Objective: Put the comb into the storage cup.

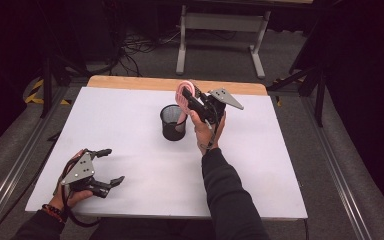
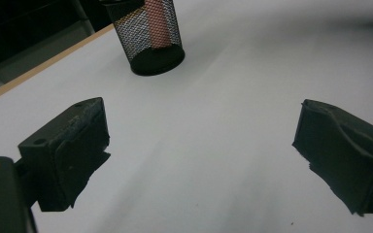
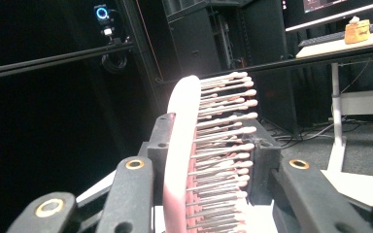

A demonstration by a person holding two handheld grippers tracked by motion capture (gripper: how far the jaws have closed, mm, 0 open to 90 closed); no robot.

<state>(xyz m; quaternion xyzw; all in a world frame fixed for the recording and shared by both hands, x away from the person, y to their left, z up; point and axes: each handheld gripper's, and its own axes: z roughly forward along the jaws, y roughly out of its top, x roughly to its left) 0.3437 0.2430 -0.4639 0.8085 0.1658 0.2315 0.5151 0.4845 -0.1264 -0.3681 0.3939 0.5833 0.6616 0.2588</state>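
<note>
At the lower left of the high view, the left gripper [image 1: 106, 166] rests on the white desk [image 1: 145, 165], jaws wide and empty. Farther up, at centre, the right gripper [image 1: 190, 97] clamps a pink hairbrush [image 1: 184, 92] whose handle dips into the black mesh cup [image 1: 173, 122].

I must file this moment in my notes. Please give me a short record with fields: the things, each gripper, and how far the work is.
things: pink hairbrush; black mesh cup; white table
right gripper: shut on the brush head, bristles against one jaw
brush: handle down inside the cup, head above the rim
left gripper: open, holds nothing, low over the table's near left
cup: upright, mid table
work: brush partly in the cup, not yet released
</note>
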